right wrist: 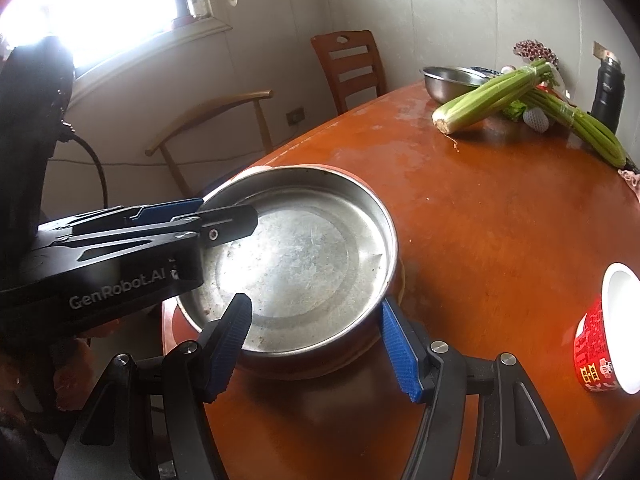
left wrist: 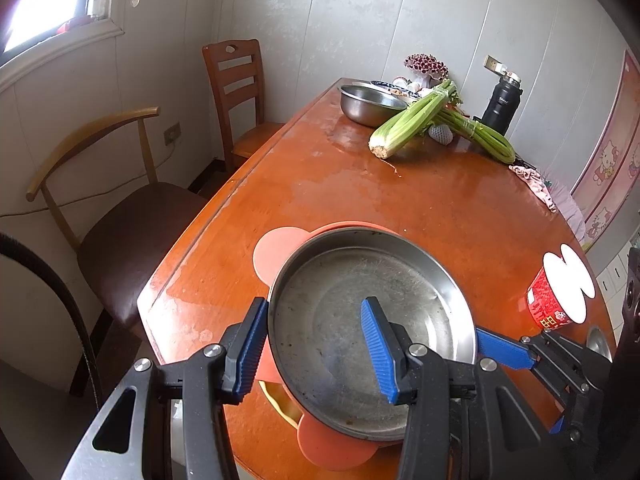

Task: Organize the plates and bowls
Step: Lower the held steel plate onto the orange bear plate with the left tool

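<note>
A round stainless-steel pan [left wrist: 372,332] sits mouth-up near the close edge of the orange-brown table [left wrist: 420,208], stacked on an orange plate with round lobes [left wrist: 276,256]; being circular, it presents no long axis. The left gripper [left wrist: 316,344] straddles the pan's left wall, one blue pad outside and one inside, apparently clamped on the rim. The right gripper [right wrist: 316,340] straddles the near rim, jaws parted, pads not pressing on it.
</note>
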`<state>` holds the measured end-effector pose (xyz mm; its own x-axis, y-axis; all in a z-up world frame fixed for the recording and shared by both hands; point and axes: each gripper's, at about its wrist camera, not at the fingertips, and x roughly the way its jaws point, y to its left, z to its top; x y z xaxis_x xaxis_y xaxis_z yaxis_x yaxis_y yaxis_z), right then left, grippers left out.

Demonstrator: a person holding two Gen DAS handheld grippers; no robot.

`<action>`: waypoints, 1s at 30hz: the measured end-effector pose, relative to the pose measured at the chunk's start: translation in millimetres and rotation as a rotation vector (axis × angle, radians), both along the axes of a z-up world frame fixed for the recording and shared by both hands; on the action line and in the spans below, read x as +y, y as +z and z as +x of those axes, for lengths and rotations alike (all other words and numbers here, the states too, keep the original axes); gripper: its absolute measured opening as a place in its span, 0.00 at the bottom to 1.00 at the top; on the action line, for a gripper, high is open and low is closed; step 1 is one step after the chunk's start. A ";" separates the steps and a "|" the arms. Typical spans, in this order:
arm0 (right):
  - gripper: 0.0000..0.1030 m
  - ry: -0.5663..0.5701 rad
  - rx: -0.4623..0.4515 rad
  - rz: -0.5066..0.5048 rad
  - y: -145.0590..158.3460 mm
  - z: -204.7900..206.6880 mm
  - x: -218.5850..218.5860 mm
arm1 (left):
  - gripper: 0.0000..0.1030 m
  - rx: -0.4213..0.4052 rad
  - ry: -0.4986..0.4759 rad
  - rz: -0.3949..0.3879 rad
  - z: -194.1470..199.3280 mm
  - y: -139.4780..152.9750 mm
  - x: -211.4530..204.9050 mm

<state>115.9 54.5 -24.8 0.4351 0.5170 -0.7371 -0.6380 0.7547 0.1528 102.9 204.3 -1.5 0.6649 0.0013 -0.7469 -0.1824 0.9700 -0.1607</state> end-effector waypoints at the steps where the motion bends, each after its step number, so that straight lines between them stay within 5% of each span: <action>1: 0.65 -0.003 -0.005 -0.001 0.4 0.3 0.3 | 0.46 0.002 0.002 -0.002 0.5 0.1 -0.3; 30: 0.65 -0.020 -0.024 0.019 4.4 3.1 -9.0 | 0.53 -0.041 0.076 -0.055 -27.5 7.5 24.2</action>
<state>119.0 45.5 -20.4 0.4632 0.5218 -0.7164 -0.6262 0.7647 0.1521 75.3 228.4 6.0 0.6948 0.0122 -0.7191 -0.2470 0.9431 -0.2226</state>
